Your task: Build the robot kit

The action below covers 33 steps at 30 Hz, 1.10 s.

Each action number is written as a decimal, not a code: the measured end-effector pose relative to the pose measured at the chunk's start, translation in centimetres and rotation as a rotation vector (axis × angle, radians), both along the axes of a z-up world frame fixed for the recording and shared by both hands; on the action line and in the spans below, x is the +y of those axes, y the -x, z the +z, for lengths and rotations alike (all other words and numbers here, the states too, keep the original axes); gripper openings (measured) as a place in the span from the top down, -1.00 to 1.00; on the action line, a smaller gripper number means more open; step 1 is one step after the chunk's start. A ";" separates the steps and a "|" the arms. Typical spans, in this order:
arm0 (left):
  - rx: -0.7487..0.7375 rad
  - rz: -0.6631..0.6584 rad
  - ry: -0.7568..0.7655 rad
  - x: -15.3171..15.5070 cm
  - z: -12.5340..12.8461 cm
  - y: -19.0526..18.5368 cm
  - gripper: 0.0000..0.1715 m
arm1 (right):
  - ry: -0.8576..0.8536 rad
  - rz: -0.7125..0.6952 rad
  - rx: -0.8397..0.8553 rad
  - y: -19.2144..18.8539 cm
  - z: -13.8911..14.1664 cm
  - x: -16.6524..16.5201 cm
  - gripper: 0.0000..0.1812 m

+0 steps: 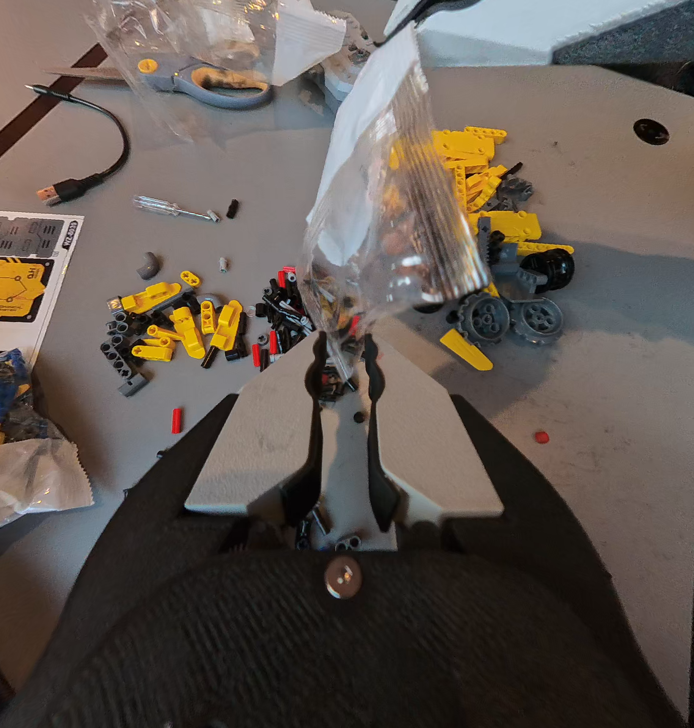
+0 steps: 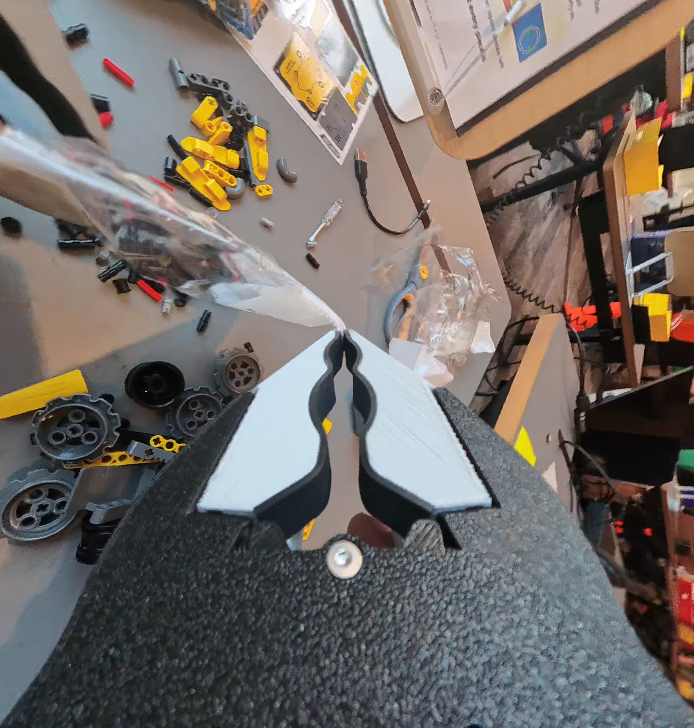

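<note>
The grey table [image 1: 574,472] carried everything, its far edge butting against a second tabletop. Above it a clear plastic bag [image 1: 388,205] hung stretched between both tools. The left gripper [image 1: 343,338] had its fingers drawn in on the bag's lower end, with a narrow gap showing further back between them; the right gripper [image 2: 343,333] pinched the bag's white sealed corner, tips pressed together. A few small black and red pieces sat inside the bag near the left gripper.

Right of the bag lay a heap of yellow beams [image 1: 479,165] mixed with grey parts, and just beside it grey toothed wheels [image 1: 485,319] and a black tyre [image 1: 550,268]. A sticker sheet [image 1: 18,268] lay at the left edge, a bag of blue and yellow parts [image 1: 6,409] overlapping its near end. A second, empty clear bag [image 1: 203,43] covered grey-handled scissors [image 1: 219,84] at the far side. Left of centre sat a cluster of yellow connectors [image 1: 188,323], then a pile of black and red pins [image 1: 282,311] under the hanging bag. A black cable [image 1: 101,157] curled nearby, and a small clear-handled screwdriver [image 1: 168,207] lay apart from both piles
</note>
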<state>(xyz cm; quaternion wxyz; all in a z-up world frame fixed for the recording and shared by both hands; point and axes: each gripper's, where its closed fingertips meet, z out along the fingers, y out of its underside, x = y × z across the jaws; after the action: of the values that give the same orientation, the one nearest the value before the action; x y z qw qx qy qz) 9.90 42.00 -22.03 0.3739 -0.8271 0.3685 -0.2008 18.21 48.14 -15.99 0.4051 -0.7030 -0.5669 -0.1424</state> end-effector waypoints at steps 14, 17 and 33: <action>-0.157 0.092 -0.125 -9.1 8.6 8.4 0.59 | 0.526 -0.384 0.757 -5.7 -2.5 5.6 1.00; -0.204 0.112 -0.136 -12.6 8.7 10.0 0.58 | 0.596 -0.414 0.827 -5.2 -3.9 6.4 1.00; -0.249 0.235 -0.074 -21.7 2.1 14.1 0.63 | 0.540 -0.639 0.854 -6.3 -7.7 9.9 0.61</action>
<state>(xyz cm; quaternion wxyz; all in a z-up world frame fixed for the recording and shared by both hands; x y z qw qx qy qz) -4.24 20.31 -19.89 0.4678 -0.8189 0.2272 -0.2429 24.49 58.00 -23.73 0.3412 -0.9119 -0.1302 0.1871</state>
